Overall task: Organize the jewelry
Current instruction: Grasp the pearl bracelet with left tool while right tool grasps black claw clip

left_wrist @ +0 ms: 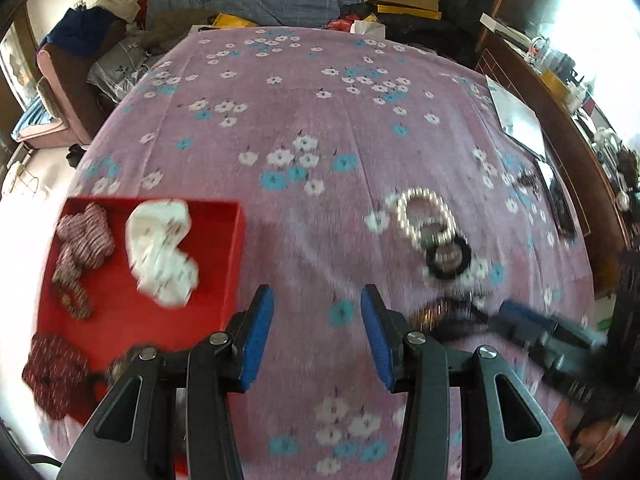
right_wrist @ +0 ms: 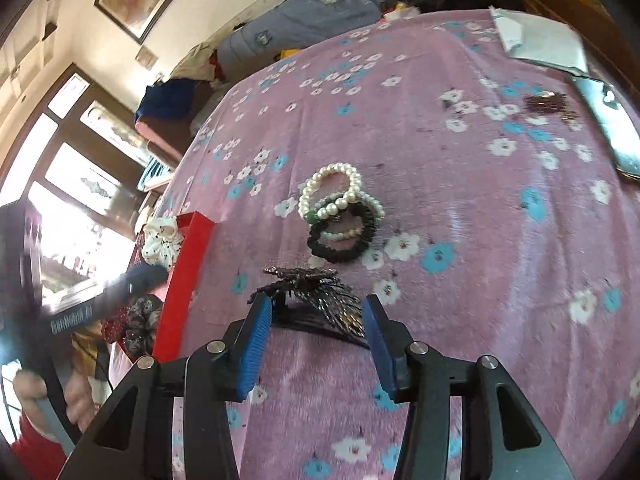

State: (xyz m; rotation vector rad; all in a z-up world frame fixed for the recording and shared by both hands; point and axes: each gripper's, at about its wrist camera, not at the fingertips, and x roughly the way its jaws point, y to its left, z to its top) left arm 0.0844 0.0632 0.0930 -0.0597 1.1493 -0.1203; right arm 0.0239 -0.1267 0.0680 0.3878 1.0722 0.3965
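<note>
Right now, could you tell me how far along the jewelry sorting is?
Done: two scrunchies, white and striped, lie in the red box. In hand: nothing; the right claw stands open around the black hair clip. Left: that clip, pearl bracelets, black hair tie.

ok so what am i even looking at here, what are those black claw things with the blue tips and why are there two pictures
There is no robot here. A person holds a hand-held claw in each hand, and a wide-angle camera on each looks forward along its two blue-padded fingers. One picture is from the left gripper, the other from the right gripper.

Both look down on a pink flowered bedspread. On it sit a red open box holding a white fabric scrunchie and a striped one, a pile of pearl bead bracelets overlapping a black hair tie, and a dark beaded hair comb.

The left claw is open and empty. The right claw is open around the comb, not gripping it.
</note>
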